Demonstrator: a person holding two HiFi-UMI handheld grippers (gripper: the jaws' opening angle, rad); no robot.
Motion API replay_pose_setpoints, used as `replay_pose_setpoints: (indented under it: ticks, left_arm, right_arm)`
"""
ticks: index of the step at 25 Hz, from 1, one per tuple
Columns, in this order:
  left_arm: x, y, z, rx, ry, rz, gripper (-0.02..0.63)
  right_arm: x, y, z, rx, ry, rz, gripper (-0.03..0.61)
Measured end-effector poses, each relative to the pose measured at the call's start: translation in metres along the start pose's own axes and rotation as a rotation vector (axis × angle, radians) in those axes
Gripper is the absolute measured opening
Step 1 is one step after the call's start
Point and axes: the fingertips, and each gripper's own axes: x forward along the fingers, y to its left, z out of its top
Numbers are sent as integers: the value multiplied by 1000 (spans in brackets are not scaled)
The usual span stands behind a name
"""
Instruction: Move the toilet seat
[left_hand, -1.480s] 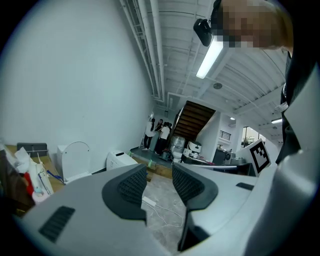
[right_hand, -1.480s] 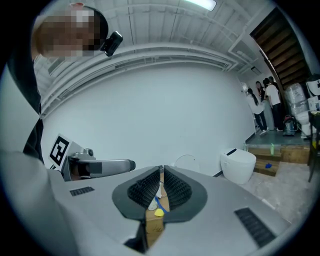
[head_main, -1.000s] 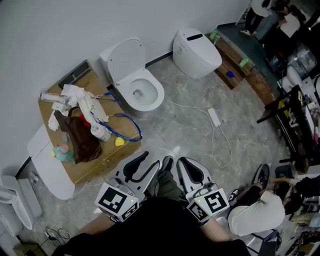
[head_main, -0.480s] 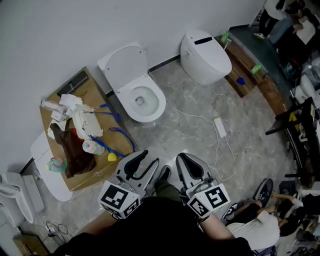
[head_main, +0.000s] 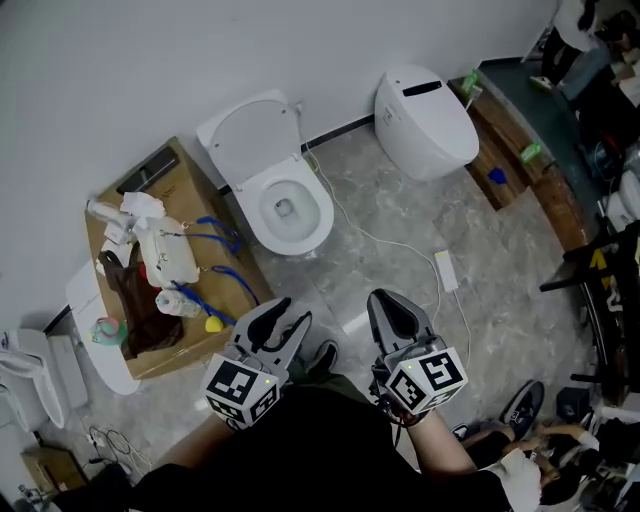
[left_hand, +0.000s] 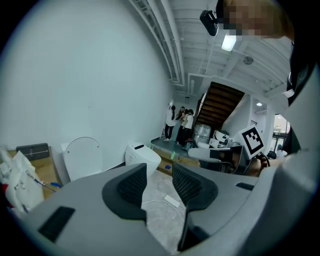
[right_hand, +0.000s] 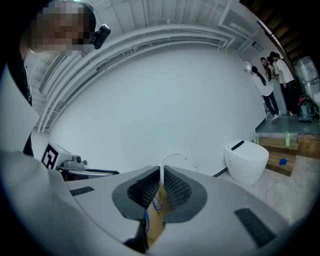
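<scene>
Toilet (head_main: 300, 235) against the white wall (head_main: 150, 60), ahead of you and well apart from both grippers: its seat (head_main: 320, 200) lay flat on the bowl, and the lid (head_main: 255, 130) stood upright behind it, close to the wall. You held the left gripper (head_main: 293, 312) low in the foreground with its jaws apart and nothing between them; in the left gripper view (left_hand: 159, 167) only grey floor and a white cable showed through the gap, with the raised lid (left_hand: 82, 157) off to the left. You held the right gripper (head_main: 392, 300) beside it, its jaws closed together and empty; in the right gripper view (right_hand: 161, 172) the curved top of the lid (right_hand: 172, 156) rose just above the joined tips. A cardboard box (head_main: 195, 180) heaped with white, brown and blue items stood just left of the toilet. A second toilet (head_main: 430, 105), its lid down, stood further right along the wall. The cable (head_main: 370, 235) ran over the marbled floor (head_main: 400, 215) to a white block (head_main: 447, 270).
</scene>
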Motion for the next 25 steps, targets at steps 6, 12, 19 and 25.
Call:
replay_pose_setpoints:
  ticks: [6,12,19,25]
  left_arm:
    - [37,45,-7,-44,17,84,168]
    - [78,106,-22,-110,45,145,167]
    - [126,184,-40,-177,115,152,167]
    - [155,274,-64,-159,143,231,167]
  right_arm:
    - [42,-38,-3,19,69,-31,44]
    - [110,-64,-9,-29,144,-47,44]
    - [199,-81,-21,-12,272,-16,46]
    - [276,-96,-39,-57,345,-46,46]
